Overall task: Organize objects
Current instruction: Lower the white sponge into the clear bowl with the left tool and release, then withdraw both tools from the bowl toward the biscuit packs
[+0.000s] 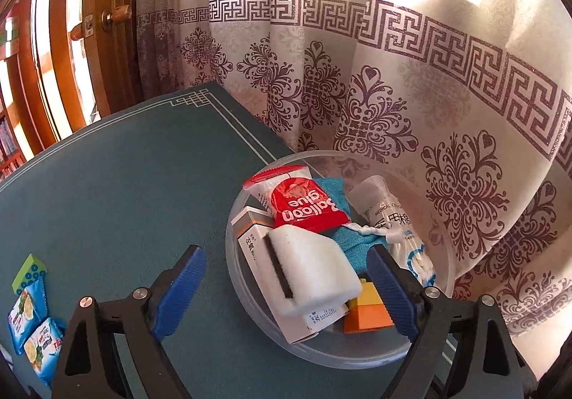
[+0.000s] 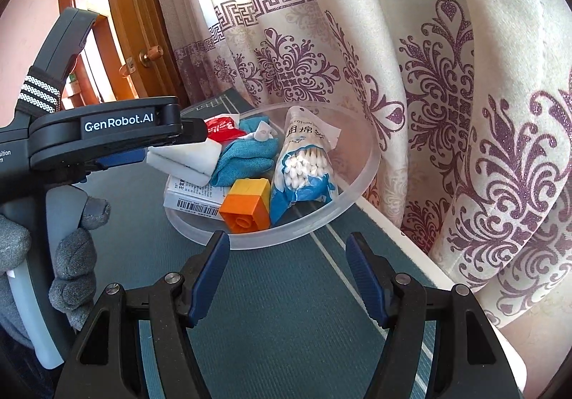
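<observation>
A: Left gripper (image 1: 287,286) spread wide over the near-left side of the clear bowl (image 1: 448,257); blue pads on either side of the white sponge (image 1: 314,266), not pressing it; released, nothing held.

B: Sponge location?

A: Inside the bowl, on top of the white carton (image 1: 304,322), leaning toward the bowl's left rim; dark scrub strip facing left; balloon glue packet (image 1: 304,206) just behind it; teal cloth (image 1: 352,241) and cotton swab bag (image 1: 397,234) toward the bowl's right; orange-and-yellow block (image 1: 366,313) at the bowl's near side.

B: Right gripper (image 2: 287,277)?

A: Unclenched and empty; hanging just short of the bowl's near rim, above the green mat (image 2: 286,309).

B: Risks from here?

A: Sponge perched high on a crowded pile; likely to slide over the left rim if a pad drags it on withdrawal; right-hand pad sits close to the block and the swab bag, so a sideways pull could catch either; bowl looks light, near the mat's far edge by the curtain (image 1: 411,95); a rim bump could shove it that way.

B: Remaining items?

A: Two blue snack packets (image 1: 34,324) and a green block (image 1: 28,272) on the mat well left of the bowl; little room left inside; adding more could topple the stack.
</observation>
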`<act>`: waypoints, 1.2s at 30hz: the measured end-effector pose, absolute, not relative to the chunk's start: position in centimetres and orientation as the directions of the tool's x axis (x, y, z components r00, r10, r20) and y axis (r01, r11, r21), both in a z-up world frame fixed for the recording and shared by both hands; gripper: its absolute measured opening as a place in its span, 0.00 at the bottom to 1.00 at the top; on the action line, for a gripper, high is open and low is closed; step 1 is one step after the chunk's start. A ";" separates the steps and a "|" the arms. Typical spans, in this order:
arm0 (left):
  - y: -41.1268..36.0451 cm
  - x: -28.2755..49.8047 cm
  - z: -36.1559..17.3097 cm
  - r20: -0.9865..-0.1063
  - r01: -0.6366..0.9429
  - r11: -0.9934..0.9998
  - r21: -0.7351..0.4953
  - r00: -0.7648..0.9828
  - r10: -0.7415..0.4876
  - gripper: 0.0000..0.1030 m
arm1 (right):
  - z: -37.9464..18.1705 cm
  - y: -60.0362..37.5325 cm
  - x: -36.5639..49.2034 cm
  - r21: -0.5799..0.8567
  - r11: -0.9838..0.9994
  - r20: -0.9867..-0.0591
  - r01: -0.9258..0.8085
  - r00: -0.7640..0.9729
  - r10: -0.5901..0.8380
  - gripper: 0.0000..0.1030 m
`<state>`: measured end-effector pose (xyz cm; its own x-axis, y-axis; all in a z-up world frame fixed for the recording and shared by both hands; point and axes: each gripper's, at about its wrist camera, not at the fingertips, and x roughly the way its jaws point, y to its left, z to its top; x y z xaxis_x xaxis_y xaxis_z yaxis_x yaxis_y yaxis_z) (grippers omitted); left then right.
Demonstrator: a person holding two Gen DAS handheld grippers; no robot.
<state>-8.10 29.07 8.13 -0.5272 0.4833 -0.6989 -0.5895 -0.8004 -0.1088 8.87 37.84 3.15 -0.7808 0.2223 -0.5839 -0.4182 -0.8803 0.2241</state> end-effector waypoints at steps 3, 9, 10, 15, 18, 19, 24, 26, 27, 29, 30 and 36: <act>28.0 -8.3 8.3 -0.695 -0.565 -0.814 -0.137 -0.530 0.485 0.91 | 3.2 37.8 8.8 0.220 -0.882 -0.584 -0.417 -0.781 0.223 0.67; 26.1 -8.2 8.6 -0.682 -0.529 -0.833 -0.162 -0.550 0.482 0.92 | 3.2 37.8 8.7 0.218 -0.881 -0.583 -0.421 -0.780 0.228 0.67; 25.9 -8.2 8.6 -0.681 -0.524 -0.836 -0.160 -0.555 0.478 0.92 | 3.2 37.9 8.7 0.217 -0.881 -0.583 -0.420 -0.780 0.228 0.67; 25.3 -7.7 8.5 -0.675 -0.507 -0.854 -0.119 -0.589 0.444 0.92 | 3.1 37.8 9.0 0.215 -0.884 -0.581 -0.415 -0.782 0.226 0.67; 25.7 -7.8 8.1 -0.677 -0.507 -0.857 -0.095 -0.598 0.429 0.93 | 3.2 37.8 9.0 0.214 -0.885 -0.578 -0.413 -0.784 0.226 0.67; 25.9 -7.8 8.0 -0.677 -0.507 -0.857 -0.090 -0.600 0.426 0.93 | 3.2 37.8 9.0 0.214 -0.885 -0.577 -0.413 -0.785 0.227 0.67; 26.8 -8.0 7.7 -0.680 -0.515 -0.853 -0.081 -0.597 0.425 0.93 | 3.2 37.6 9.3 0.213 -0.885 -0.574 -0.414 -0.786 0.230 0.67; 27.1 -8.1 7.6 -0.682 -0.517 -0.853 -0.074 -0.597 0.422 0.93 | 3.2 37.6 9.2 0.212 -0.885 -0.574 -0.414 -0.786 0.230 0.68; 27.2 -8.2 7.6 -0.683 -0.516 -0.853 -0.071 -0.599 0.419 0.94 | 3.2 37.6 9.2 0.211 -0.885 -0.573 -0.415 -0.786 0.231 0.68; 27.4 -8.3 7.4 -0.685 -0.514 -0.855 -0.068 -0.599 0.414 0.95 | 3.2 37.6 9.3 0.210 -0.885 -0.572 -0.415 -0.786 0.233 0.68; 27.5 -8.4 7.3 -0.687 -0.515 -0.854 -0.069 -0.596 0.415 0.95 | 3.2 37.6 9.3 0.209 -0.885 -0.573 -0.415 -0.786 0.233 0.68; 27.3 -7.9 7.3 -0.693 -0.524 -0.848 -0.074 -0.585 0.422 0.95 | 3.3 37.6 9.4 0.202 -0.887 -0.571 -0.415 -0.786 0.238 0.68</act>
<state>-7.94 27.31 7.31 -0.5849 0.4221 -0.6926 -0.5242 -0.8484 -0.0744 9.38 37.62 3.25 -0.7860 0.2380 -0.5705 -0.4154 -0.8869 0.2022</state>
